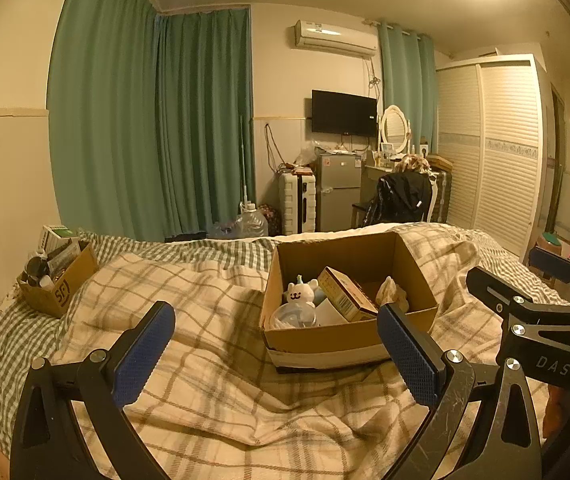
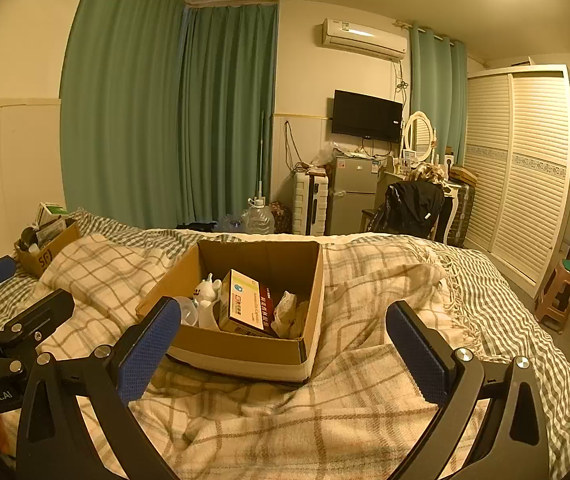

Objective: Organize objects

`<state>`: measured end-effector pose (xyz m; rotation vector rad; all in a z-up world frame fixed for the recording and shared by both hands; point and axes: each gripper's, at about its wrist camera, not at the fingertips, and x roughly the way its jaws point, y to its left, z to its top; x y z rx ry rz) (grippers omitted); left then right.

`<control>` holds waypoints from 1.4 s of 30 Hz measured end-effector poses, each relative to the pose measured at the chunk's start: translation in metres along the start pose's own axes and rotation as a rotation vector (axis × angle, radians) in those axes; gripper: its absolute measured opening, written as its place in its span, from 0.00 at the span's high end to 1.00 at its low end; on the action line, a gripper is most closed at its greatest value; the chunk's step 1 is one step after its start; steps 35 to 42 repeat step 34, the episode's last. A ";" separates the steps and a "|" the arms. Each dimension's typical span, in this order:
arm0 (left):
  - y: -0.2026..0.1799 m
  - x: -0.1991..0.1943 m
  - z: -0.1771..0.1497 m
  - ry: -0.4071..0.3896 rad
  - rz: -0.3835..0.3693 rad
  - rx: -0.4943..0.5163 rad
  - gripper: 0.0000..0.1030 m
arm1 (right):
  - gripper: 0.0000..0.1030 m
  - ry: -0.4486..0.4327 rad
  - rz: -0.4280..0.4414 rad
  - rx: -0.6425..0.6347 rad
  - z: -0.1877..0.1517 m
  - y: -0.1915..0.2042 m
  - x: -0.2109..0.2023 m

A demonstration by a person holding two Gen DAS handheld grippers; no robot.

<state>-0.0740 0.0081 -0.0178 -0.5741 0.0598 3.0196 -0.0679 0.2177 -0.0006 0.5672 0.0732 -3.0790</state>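
bed with cream plaid blanket [image 2: 365, 400] carries open brown cardboard box [image 2: 245, 350], ahead of both. right hand-held gripper [image 2: 283, 336] nearer, left hand-held gripper [image 1: 277, 344] beside; both spread, empty. inside: orange carton [image 2: 245, 306], apparently medicine, lying tilted.

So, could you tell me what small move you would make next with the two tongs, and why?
Probably ease the left tongs toward the smaller box at the bed's far left. Both tongs are open and empty; that box is crammed with items, while the large box ahead holds only a few, like the medicine carton, with room left.
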 end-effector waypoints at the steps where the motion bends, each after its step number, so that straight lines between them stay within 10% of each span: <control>1: 0.000 0.000 0.000 0.000 0.001 -0.001 0.00 | 0.00 0.000 0.000 0.001 0.000 0.000 0.000; 42: 0.003 0.003 -0.002 0.018 0.012 -0.031 0.00 | 0.00 0.012 0.001 -0.002 -0.002 0.000 0.002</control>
